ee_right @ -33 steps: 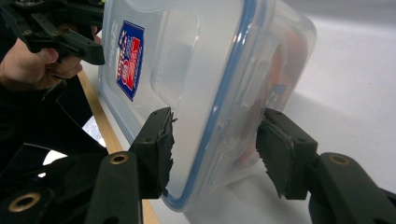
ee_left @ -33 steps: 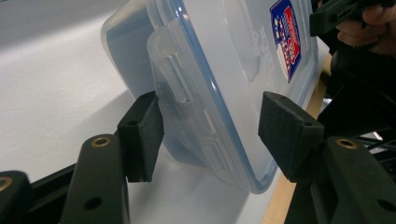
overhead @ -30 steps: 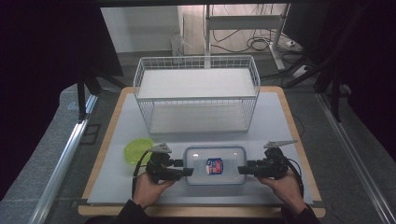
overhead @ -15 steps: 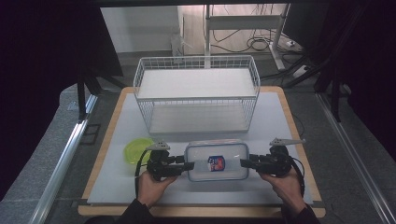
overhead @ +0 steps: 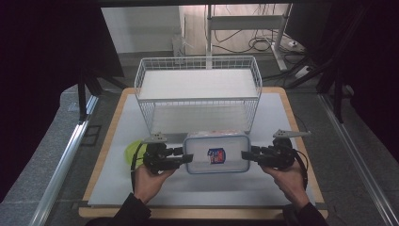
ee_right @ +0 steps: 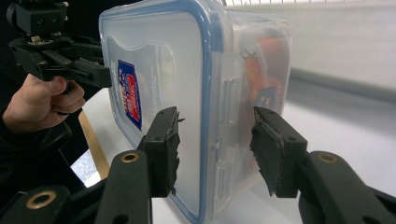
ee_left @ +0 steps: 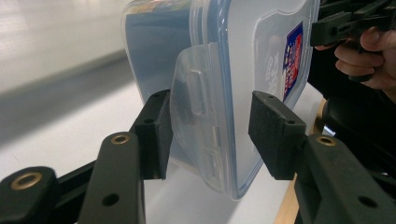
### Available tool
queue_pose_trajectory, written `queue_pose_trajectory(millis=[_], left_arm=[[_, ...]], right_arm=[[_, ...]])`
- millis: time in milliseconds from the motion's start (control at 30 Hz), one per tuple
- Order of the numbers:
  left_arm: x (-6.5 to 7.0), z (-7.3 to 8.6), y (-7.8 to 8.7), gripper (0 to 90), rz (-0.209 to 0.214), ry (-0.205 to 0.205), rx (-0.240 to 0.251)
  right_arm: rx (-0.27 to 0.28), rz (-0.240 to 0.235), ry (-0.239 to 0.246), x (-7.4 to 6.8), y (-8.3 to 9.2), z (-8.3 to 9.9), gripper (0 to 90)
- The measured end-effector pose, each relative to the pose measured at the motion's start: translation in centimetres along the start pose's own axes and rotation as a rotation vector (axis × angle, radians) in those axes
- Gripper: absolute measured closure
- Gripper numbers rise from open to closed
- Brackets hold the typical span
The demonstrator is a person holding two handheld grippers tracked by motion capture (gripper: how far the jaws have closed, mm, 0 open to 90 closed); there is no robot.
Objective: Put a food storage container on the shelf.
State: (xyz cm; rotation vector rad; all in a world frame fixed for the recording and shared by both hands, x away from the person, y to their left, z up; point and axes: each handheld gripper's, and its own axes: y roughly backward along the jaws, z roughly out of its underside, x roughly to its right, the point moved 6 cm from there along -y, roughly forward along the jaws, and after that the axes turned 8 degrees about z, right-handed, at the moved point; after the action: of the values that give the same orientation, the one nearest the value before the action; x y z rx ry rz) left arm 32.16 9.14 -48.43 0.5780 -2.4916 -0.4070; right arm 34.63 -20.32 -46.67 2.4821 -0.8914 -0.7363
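Note:
A clear plastic container [overhead: 216,153] with a blue-rimmed lid and a red and blue sticker hangs level just above the white mat, between my two grippers. My left gripper [overhead: 188,157] is clamped on its left end, the jaws having just been closing on it; in the left gripper view the pads [ee_left: 156,135] sit either side of the latch flap of the container [ee_left: 233,70]. The right gripper [overhead: 245,155] is shut on the right end. In the right gripper view its pads [ee_right: 275,154] pinch the lid and base of the container [ee_right: 187,70], which has something orange inside.
A white wire basket [overhead: 197,89] with a shelf stands just behind the container. Left of my left hand lies a yellow-green object [overhead: 128,151]. The white mat [overhead: 117,179] rests on a wooden board with dark floor and metal rails on both sides.
Both grippers have risen with the container between them, lifting it off the mat. It now sits higher in the high view, close to the basket's front.

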Motion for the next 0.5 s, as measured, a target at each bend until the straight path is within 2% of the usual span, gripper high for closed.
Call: queue_pose_trajectory(millis=[300,500], left_arm=[[0.4,-3.4,1.4,50.4,-0.023,-0.047,0.024],[0.1,-5.0,2.4,50.4,-0.031,-0.054,0.036]], right_arm=[[0.051,-0.004,0.038,-0.5,0.7,-3.4,53.1],[0.074,-0.007,0.054,-0.9,0.7,-5.4,53.1]])
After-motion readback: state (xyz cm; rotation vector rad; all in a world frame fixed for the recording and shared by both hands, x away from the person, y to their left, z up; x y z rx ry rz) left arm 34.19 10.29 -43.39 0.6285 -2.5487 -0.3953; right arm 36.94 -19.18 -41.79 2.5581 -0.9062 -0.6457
